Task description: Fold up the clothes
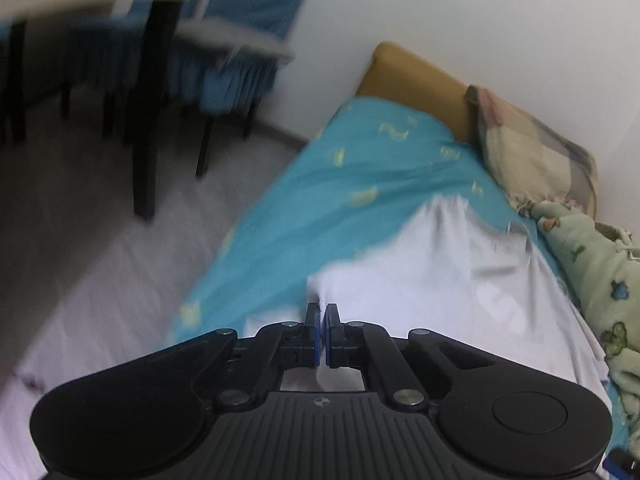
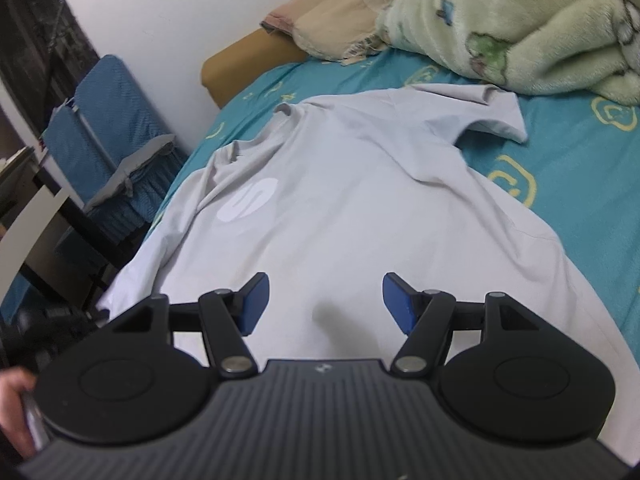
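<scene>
A pale grey short-sleeved T-shirt [image 2: 352, 200] with a white oval logo [image 2: 248, 200] is lying spread on the turquoise bedsheet with yellow outline prints [image 2: 580, 168], its collar pointing toward the far end of the bed and one sleeve [image 2: 492, 116] sticking out to the right.

The left gripper [image 1: 323, 312] is pinching a raised fold of the shirt's edge [image 1: 316, 292]: its blue-padded fingers [image 1: 314, 328] are pressing together with white cloth between them. The left wrist view is blurred. Here the shirt [image 1: 432, 280] is running close to the bed's left edge, and beyond that edge the light grey floor [image 1: 100, 272] is lying open toward a dark-legged table [image 1: 148, 128] and blue-covered chairs [image 1: 224, 80].

The right gripper [image 2: 325, 300] is hovering over the lower body of the shirt with its blue pads [image 2: 396, 304] standing wide apart and nothing between them; whether they are touching the cloth cannot be told.

On the right, bare sheet is showing between the sleeve and a crumpled pale green fleece blanket with cartoon prints [image 2: 520, 32], which is bordering the far right side. A checked beige pillow [image 2: 332, 12] is resting against a mustard-yellow bolster [image 2: 248, 60] at the head of the bed, just beside the white wall [image 2: 168, 12].
</scene>
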Demonstrator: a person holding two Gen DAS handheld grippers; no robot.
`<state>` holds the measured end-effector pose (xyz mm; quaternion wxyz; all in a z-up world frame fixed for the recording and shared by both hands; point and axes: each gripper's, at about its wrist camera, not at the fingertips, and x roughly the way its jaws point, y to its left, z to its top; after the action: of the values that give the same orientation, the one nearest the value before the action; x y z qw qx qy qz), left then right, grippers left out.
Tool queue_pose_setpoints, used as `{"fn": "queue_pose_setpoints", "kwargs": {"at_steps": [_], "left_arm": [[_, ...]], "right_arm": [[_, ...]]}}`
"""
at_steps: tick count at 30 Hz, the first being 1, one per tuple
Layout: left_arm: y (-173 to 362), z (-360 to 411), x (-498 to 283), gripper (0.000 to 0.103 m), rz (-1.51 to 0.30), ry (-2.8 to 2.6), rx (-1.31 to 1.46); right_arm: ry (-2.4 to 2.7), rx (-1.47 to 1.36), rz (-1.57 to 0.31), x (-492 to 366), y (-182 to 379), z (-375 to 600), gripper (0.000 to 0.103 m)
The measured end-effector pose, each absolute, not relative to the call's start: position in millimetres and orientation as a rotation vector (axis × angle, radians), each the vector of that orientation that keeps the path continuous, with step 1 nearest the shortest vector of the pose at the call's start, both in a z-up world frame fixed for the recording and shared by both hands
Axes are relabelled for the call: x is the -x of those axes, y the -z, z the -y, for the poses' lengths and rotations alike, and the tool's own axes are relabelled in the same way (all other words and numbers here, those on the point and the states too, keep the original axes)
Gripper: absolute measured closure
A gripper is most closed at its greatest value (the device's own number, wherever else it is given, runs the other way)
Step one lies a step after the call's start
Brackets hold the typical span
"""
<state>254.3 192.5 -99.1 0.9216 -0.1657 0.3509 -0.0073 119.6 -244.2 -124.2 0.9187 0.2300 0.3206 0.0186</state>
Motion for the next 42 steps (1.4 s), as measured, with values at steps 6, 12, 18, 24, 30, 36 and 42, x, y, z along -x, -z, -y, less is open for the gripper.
{"fn": "queue_pose_setpoints", "kwargs": {"at_steps": [6, 12, 18, 24, 30, 36, 42], "left_arm": [[25, -226, -349, 0.101, -0.559, -0.129, 0.116], [39, -223, -413, 0.101, -0.561, -0.236, 0.054], [70, -205, -439, 0.061, -0.613, -0.243, 0.076], [38, -136, -344, 0.039, -0.589, -0.036, 0.084], [13, -63, -210, 0.019, -0.546, 0.067, 0.076], [13, -29, -90, 0.009, -0.51, 0.111, 0.096], [20, -23, -25, 0.003, -0.471, 0.144, 0.15]], "right_arm": [[-0.093, -0.401, -0.656, -126, 124, 223, 0.037], [-0.047, -0.396, -0.649, -142, 129, 228, 0.037], [-0.017, -0.339, -0.567, -147, 119, 231, 0.037], [-0.027, -0.309, -0.501, -140, 103, 232, 0.037], [-0.045, -0.296, -0.439, -118, 86, 236, 0.037], [-0.074, -0.254, -0.359, -85, 68, 238, 0.042], [-0.049, -0.193, -0.323, -58, 59, 235, 0.044]]}}
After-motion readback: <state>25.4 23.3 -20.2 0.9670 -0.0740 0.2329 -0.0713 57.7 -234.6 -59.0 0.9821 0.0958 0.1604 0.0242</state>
